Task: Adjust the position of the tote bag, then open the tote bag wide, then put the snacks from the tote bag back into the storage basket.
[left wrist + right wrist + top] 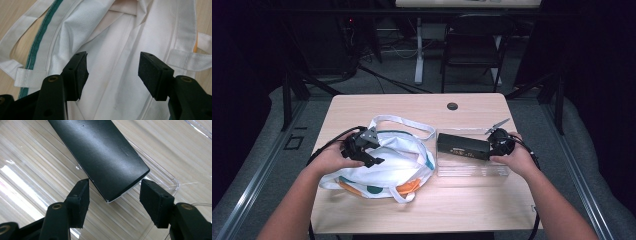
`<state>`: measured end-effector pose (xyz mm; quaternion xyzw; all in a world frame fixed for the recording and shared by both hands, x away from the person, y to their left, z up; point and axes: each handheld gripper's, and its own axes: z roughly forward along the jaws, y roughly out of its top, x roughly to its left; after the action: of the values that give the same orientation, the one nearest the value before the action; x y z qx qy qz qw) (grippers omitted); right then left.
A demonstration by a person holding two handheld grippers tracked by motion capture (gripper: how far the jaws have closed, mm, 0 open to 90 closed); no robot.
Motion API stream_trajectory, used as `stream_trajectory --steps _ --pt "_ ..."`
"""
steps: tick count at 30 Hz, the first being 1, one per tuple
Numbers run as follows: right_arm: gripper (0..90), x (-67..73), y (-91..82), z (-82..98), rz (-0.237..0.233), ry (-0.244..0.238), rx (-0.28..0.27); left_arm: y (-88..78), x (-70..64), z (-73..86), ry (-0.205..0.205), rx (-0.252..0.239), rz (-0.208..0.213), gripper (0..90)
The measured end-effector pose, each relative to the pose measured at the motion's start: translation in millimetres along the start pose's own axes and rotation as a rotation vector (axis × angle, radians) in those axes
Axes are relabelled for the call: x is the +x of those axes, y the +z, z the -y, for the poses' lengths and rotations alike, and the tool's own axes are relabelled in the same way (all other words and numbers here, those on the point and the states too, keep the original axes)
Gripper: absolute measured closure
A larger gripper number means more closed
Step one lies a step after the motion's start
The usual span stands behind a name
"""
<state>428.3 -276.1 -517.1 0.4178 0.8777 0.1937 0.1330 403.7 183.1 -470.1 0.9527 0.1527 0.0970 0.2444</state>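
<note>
Wooden table [472, 200] stands on grey carpet [402, 80] near chair [474, 40].

White cloth bag [384, 165], matt black box [462, 146], clear glossy plastic tray [472, 169]

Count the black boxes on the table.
1. The black box lies in the clear tray, right of the white bag; its near end sits between the open jaws of the right tool. Others could be hidden inside the bag.

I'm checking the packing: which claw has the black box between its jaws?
The right claw: the long black box in the clear plastic tray ends between its open jaws. The left claw hovers over white cloth.
</note>
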Motion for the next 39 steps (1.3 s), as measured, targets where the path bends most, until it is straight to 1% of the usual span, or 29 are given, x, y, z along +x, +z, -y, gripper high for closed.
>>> stream_trajectory --steps 2,3,4,5,10,11,13,14,16,18,21,22,23,24,26,28,29,31,33,35,36,39 --pt "41.0 -0.8 0.6 -0.4 0.004 -0.002 0.002 -0.2 0.5 0.0 -0.001 -0.001 0.0 40.4" --pt "41.0 -0.5 2.2 -0.1 0.0 0.011 -0.016 -0.2 0.8 0.1 0.001 0.001 0.0 40.4" --pt "41.0 -0.5 3.0 -0.2 -0.003 0.019 -0.022 -0.1 0.9 0.1 0.002 0.003 -0.001 40.4" --pt "40.9 -1.7 2.2 -1.3 -0.001 0.009 -0.004 0.3 0.5 0.2 -0.003 0.001 0.001 40.4" --pt "40.5 -3.2 4.6 -2.7 0.008 0.018 -0.012 0.4 0.3 0.7 -0.005 0.0 0.0 40.4" --pt "40.4 -3.4 4.5 -3.4 0.005 0.02 -0.004 0.0 0.6 0.9 0.0 0.006 0.001 40.4" --pt "40.3 -4.0 5.4 -4.2 0.008 0.027 -0.01 -0.1 0.3 2.0 -0.007 0.002 0.001 40.4" --pt "40.3 -4.1 6.6 -4.1 0.007 0.036 -0.024 -0.3 0.4 2.6 -0.007 0.004 0.0 40.4" --pt "40.3 -5.5 6.7 -5.2 0.005 0.035 -0.014 -0.5 0.7 4.0 -0.005 0.007 -0.001 40.4" --pt "40.1 -5.8 7.7 -5.6 0.004 0.043 -0.022 -0.8 0.4 5.3 -0.015 0.002 -0.003 40.4" --pt "39.8 -7.2 8.2 -7.7 0.006 0.028 -0.011 -2.0 0.2 6.6 -0.013 0.006 -0.004 40.4" --pt "39.6 -6.3 8.8 -8.4 0.013 0.039 -0.018 -2.2 -0.1 7.2 -0.017 0.001 -0.005 40.4" --pt "39.4 -7.1 8.5 -9.5 0.009 0.029 -0.007 -2.4 -0.1 7.6 -0.018 0.0 -0.006 40.4" --pt "39.2 -6.7 9.6 -9.9 0.014 0.034 -0.019 -2.6 -0.2 8.1 -0.017 0.004 -0.007 40.4" --pt "38.9 -6.7 10.3 -11.0 0.014 0.042 -0.019 -3.2 -0.3 9.0 -0.019 0.004 -0.007 40.4" --pt "38.6 -7.7 10.5 -11.9 0.016 0.037 -0.014 -3.8 -0.9 10.0 -0.022 0.002 -0.011 40.4" --pt "38.5 -7.7 11.3 -12.1 0.013 0.045 -0.021 -4.5 -0.6 10.4 -0.018 0.007 -0.011 40.4" --pt "38.4 -9.2 11.2 -13.3 0.015 0.034 -0.009 -4.8 -1.1 11.4 -0.027 0.0 -0.014 40.4" --pt "38.3 -9.2 11.8 -13.9 0.019 0.039 -0.013 -5.2 -1.0 12.2 -0.024 0.003 -0.015 40.4" --pt "38.4 -10.1 12.7 -14.5 0.022 0.039 -0.014 -5.0 -1.5 12.9 -0.03 0.004 -0.012 40.4" --pt "38.4 -10.2 13.4 -14.4 0.022 0.049 -0.022 -4.6 -1.8 13.2 -0.032 0.003 -0.014 40.4" --pt "38.4 -11.8 14.2 -15.1 0.021 0.048 -0.017 -3.9 -1.9 13.6 -0.029 0.004 -0.014 40.4"
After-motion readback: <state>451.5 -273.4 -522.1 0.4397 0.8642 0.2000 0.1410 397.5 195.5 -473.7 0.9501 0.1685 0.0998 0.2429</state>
